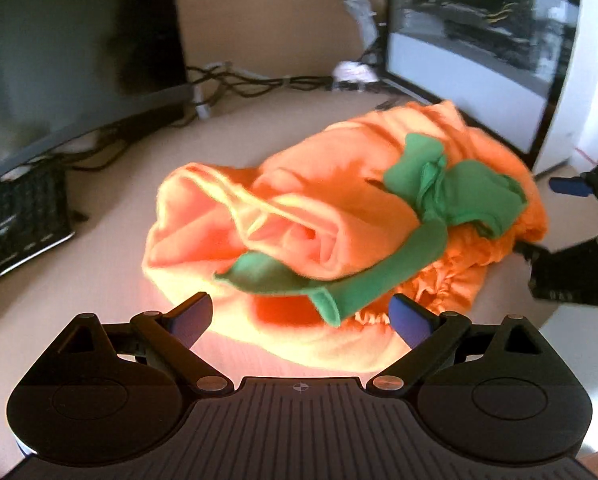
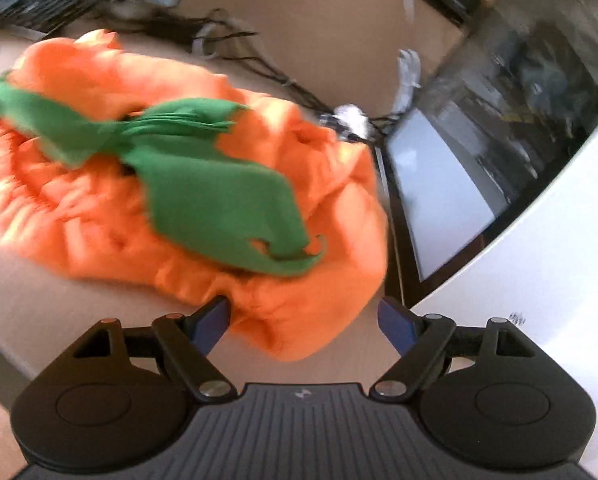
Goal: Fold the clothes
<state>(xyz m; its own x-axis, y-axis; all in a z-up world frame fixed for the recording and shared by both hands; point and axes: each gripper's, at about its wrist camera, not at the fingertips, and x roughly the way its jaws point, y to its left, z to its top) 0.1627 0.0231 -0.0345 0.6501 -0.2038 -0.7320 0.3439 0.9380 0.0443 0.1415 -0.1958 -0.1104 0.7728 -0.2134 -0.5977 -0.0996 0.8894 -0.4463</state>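
An orange garment with green trim (image 1: 307, 216) lies crumpled in a heap on the beige table. A green strap (image 1: 383, 276) hangs toward my left gripper (image 1: 303, 316), which is open and empty just in front of the heap's near edge. In the right wrist view the same garment (image 2: 99, 208) shows a green leaf-shaped piece (image 2: 219, 208) on top. My right gripper (image 2: 305, 320) is open, its jaws standing either side of the orange hem without closing on it. The right gripper also shows in the left wrist view (image 1: 579, 240) at the far right.
A dark monitor (image 1: 71, 52) and a keyboard (image 1: 19, 220) stand at the left. A glass-sided computer case (image 1: 487, 32) stands at the back right, close behind the garment. Tangled cables (image 1: 251, 80) run along the wall. The table edge (image 1: 579, 320) lies at the right.
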